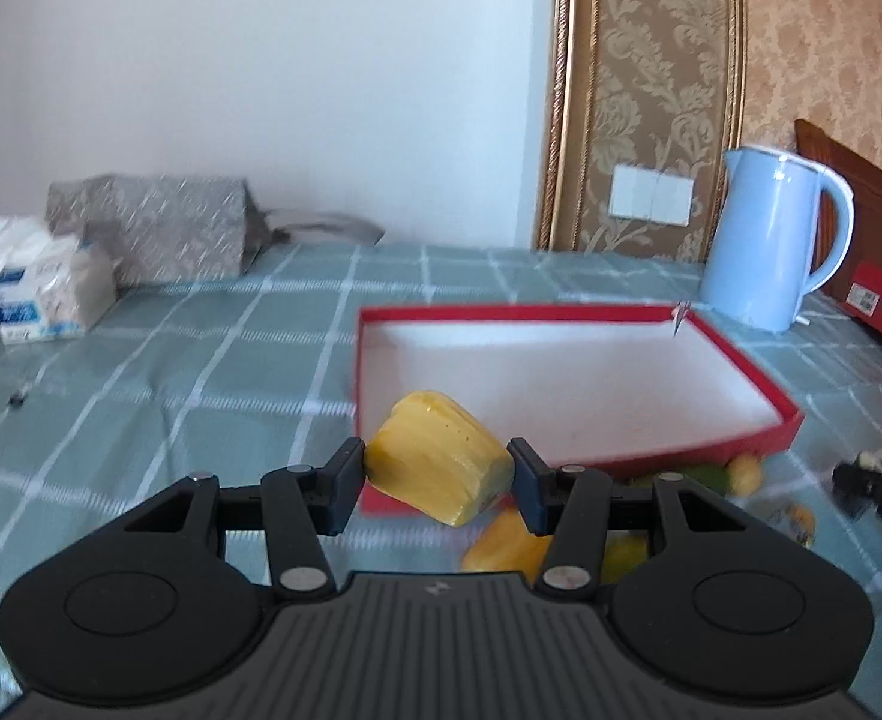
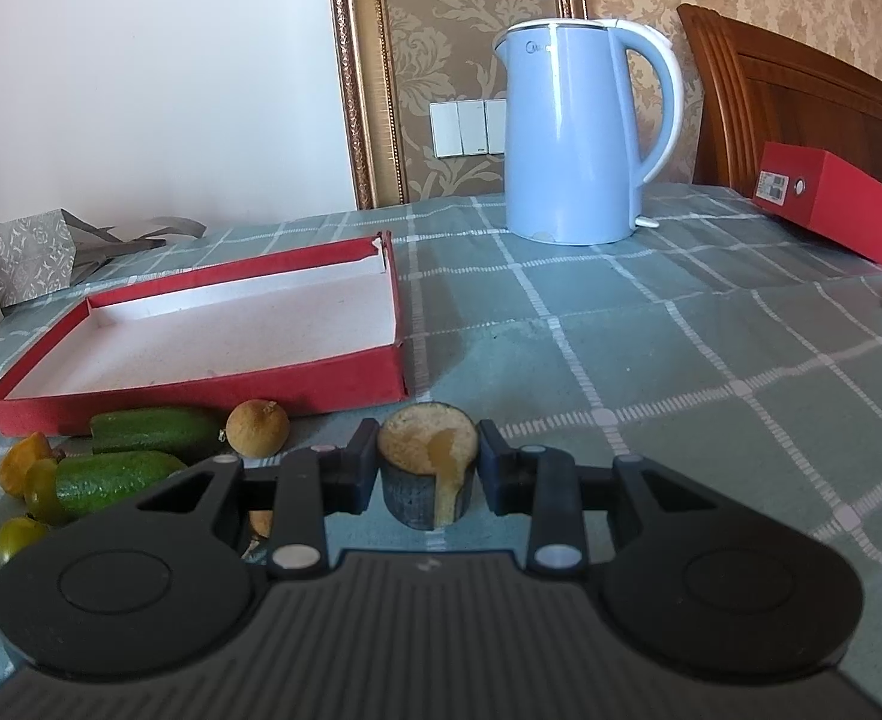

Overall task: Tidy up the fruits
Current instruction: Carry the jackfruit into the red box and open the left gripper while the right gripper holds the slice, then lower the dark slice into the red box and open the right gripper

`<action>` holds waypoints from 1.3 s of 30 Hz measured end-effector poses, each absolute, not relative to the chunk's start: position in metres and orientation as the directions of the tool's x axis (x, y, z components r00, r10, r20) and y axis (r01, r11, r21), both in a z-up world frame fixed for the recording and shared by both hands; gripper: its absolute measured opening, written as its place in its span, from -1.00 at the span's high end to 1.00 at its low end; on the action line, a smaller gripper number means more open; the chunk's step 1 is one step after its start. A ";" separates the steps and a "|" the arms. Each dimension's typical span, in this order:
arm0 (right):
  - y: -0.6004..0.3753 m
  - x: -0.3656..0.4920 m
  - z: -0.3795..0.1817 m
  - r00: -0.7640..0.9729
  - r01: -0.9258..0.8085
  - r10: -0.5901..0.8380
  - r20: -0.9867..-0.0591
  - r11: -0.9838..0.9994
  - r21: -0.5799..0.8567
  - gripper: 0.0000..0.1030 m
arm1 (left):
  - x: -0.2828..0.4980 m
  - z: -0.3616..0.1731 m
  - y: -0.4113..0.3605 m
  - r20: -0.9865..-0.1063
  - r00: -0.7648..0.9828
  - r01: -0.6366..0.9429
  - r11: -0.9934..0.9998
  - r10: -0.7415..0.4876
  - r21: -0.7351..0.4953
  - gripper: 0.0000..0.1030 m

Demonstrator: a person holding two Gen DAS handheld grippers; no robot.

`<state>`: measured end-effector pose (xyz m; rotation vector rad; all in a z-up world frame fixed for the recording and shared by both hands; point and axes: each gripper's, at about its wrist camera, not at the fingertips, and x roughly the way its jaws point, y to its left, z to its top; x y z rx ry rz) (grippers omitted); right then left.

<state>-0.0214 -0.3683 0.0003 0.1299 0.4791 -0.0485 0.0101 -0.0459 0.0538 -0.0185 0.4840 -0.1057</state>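
Two claws loaded: our left claw [image 1: 436, 477] grips a yellow fruit chunk [image 1: 438, 465], our right claw [image 2: 428, 468] a dark-skinned piece [image 2: 428, 462]; the red tray [image 2: 201, 387] lies empty, cucumbers [image 2: 153, 429] still outside.

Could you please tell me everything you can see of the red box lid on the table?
The red box lid is a shallow rectangular tray, apparently cardboard, red outside with a white lining. It lies open side up on the checked green tablecloth, nothing inside, one far corner torn. Green fruit pieces lie along its near wall.
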 end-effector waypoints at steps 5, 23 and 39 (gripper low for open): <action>-0.370 -0.021 0.000 0.886 0.082 -0.016 -0.463 0.989 0.121 0.38 | 0.035 0.064 -0.062 -0.443 0.889 0.115 0.993 -0.116 -0.030 0.02; -0.368 -0.017 -0.003 0.873 0.045 0.019 -0.487 0.992 0.120 0.38 | 0.144 0.024 -0.098 -0.606 0.794 0.084 0.996 -0.045 0.036 -0.19; -0.354 -0.021 0.009 0.896 0.004 0.022 -0.443 0.998 0.056 0.38 | 0.078 0.051 -0.066 -0.463 0.886 -0.013 0.999 0.027 0.033 -0.59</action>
